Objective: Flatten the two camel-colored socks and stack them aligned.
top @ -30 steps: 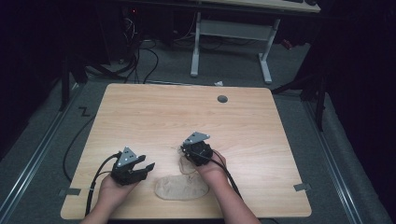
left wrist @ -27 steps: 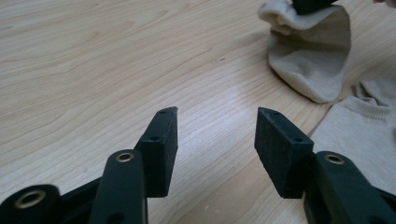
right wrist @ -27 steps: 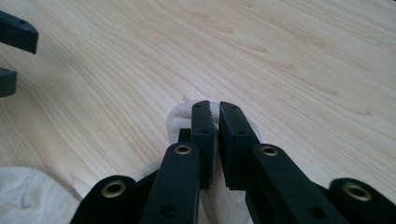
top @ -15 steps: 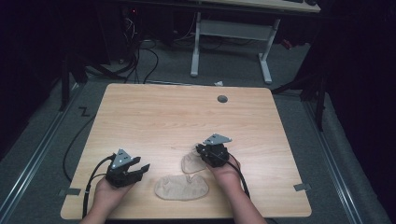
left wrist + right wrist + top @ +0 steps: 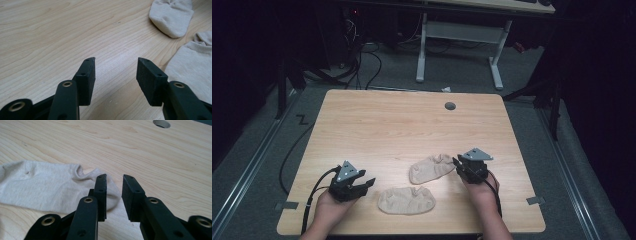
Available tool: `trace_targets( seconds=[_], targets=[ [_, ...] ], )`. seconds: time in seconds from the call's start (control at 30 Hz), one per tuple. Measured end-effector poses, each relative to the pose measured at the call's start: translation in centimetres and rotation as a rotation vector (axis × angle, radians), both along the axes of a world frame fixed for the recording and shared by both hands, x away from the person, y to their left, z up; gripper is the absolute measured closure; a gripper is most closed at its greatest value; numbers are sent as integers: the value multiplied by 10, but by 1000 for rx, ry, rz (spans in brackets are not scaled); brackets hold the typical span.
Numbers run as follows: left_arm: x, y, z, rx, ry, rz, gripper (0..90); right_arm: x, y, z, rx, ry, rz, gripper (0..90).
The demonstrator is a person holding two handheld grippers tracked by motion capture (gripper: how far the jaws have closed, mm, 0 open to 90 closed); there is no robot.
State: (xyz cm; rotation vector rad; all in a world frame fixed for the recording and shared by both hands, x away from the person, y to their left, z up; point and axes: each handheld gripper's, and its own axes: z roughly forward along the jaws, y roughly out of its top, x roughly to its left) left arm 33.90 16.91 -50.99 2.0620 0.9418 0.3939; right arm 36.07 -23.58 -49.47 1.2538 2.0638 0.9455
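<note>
The right gripper [image 5: 458, 166] sits at the near right of the bench [image 5: 402, 125], its jaws a narrow way apart and just now opening; nothing is pinched between them, though in the right gripper view the end of the far sock [image 5: 50, 190] lies right under the left jaw, touching or all but touching it. The left gripper [image 5: 367, 184] rests at the near left with its jaws wide apart and bare wood between them. There are two socks, both pale beige and lying flat: the far sock [image 5: 432, 168] stretches leftward from the right gripper, and the near sock [image 5: 407, 200] lies just in front of it, closer to the bench edge, between the two hands. In the left gripper view the near sock [image 5: 190, 67] shows just beside the right jaw, and the far sock [image 5: 172, 17] lies beyond it, a small strip of wood between the two. One round cable hole [image 5: 450, 106] sits near the far edge of the bench, well apart from everything. Nothing lies between either gripper and the socks. Behind the bench, a white desk frame [image 5: 459, 37] stands on the grey floor among loose cables [image 5: 362, 60].
</note>
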Motion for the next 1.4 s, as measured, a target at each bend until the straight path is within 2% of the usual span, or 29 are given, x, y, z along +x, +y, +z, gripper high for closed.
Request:
trace_targets(
  seconds=[0.1, 0.13, 0.2, 0.37, 0.6, 0.8, 0.93, 1.07, 1.17, 1.23, 1.33, 1.4],
  targets=[
    [0, -1, 0, 2, 0, 0, 498, -1, 0, -2, 10, 12, 30, 783],
    [1, -2, -1, 3, 5, -1, 497, 1, 5, -6, -6, 39, 68, 833],
    [1, -4, -2, 6, 8, -1, 497, 5, 11, -12, -33, 70, 96, 882],
    [0, -4, -1, 6, 5, -2, 499, 16, 18, -26, -81, 141, 110, 900],
    [0, -3, 0, 4, -3, -5, 498, 2, 29, -27, -85, 149, 156, 900],
    [0, -1, 3, 2, -15, -7, 496, -5, 56, -28, -60, 156, 216, 899],
    [1, -1, 2, 3, -16, -6, 494, -2, 78, -29, -68, 143, 249, 898],
    [4, -3, 2, 17, -5, -2, 503, 9, 93, -30, -95, 121, 261, 895],
    [8, -4, 1, 7, -2, 5, 506, 13, 93, -28, -82, 123, 261, 847],
    [12, -7, 0, -1, 6, 7, 504, 11, 89, -21, -52, 96, 260, 824],
    [16, -13, -3, -8, 13, 13, 491, 13, 77, -11, 3, 64, 220, 788],
    [19, -25, -6, -17, 10, 1, 474, 19, 70, -12, 29, 77, 191, 765]
  ],
)
